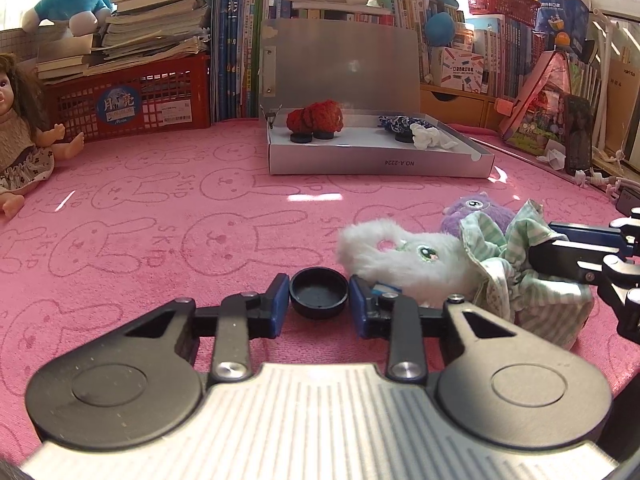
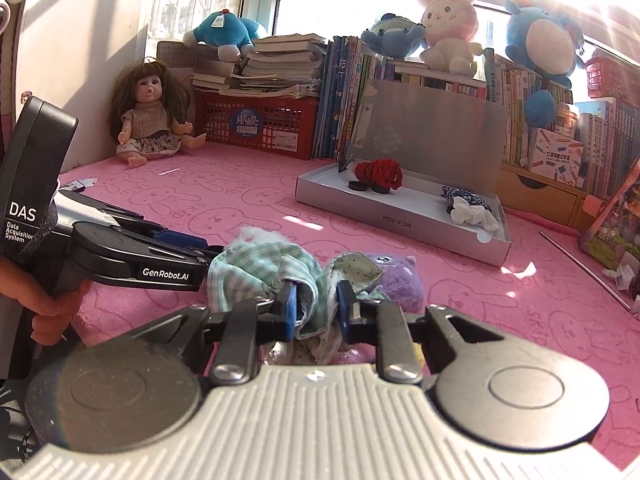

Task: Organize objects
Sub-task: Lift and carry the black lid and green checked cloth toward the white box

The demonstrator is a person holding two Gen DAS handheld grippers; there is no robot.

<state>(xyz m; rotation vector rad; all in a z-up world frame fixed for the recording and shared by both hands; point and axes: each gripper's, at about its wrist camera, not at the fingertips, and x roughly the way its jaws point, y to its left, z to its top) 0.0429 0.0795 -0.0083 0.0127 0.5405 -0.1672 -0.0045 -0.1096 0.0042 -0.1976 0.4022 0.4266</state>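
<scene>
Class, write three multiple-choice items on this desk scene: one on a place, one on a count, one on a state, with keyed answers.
1. Where does the red knitted item lie?
A. in the open grey box
B. in the red basket
C. beside the doll

2. How many black discs sit under it?
A. one
B. two
C. four

3. What does the right gripper do?
A. hangs open
B. grips a book
C. pinches the green striped cloth

Answers: 1 A, it sits on the box floor; 2 B, two discs show; 3 C, cloth lies bunched between its fingers.
</scene>
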